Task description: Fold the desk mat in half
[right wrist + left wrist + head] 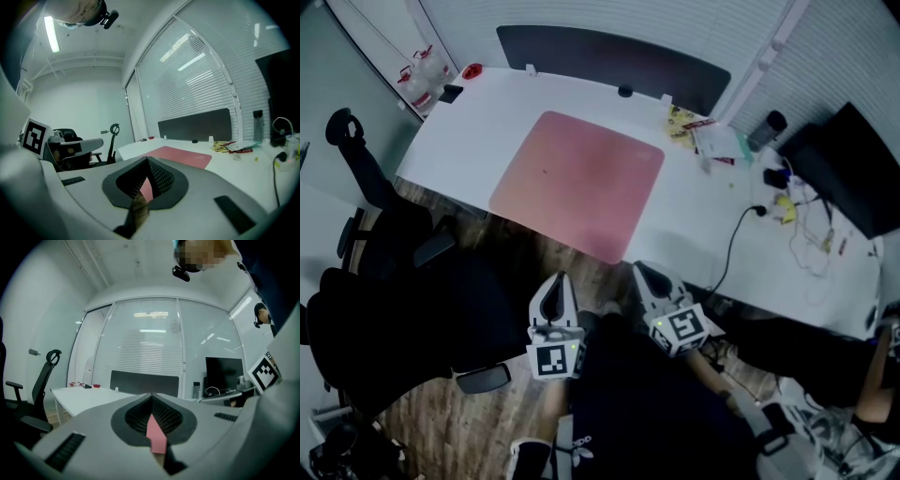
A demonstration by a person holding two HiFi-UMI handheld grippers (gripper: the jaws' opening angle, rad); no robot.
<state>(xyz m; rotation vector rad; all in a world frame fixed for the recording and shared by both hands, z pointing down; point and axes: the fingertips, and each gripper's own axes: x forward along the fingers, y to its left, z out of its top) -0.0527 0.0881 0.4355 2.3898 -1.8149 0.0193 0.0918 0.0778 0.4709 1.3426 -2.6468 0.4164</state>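
Mat (577, 183) corner meets desk (469, 141) edge — left hand-held gripper (555, 281) and right hand-held gripper (646, 272), closed, nearby.

Light falls evenly from overhead, with a cool bluish cast. A strip light (50, 33) glows on the ceiling, and more tubes mirror as bright bars in the glass wall (151, 317). The white desk (478, 131) is the brightest surface, nearly washed out. The floor (431, 422) below it lies dim, and the black chairs (384, 319) lose all detail. From the head the picture is soft and slightly grainy. Both claw views bulge like a fisheye, with the blinds bowing and the corners black. Up close, the left claw (151, 398) and right claw (147, 160) are smeared out of focus, while the background is fairly sharp.
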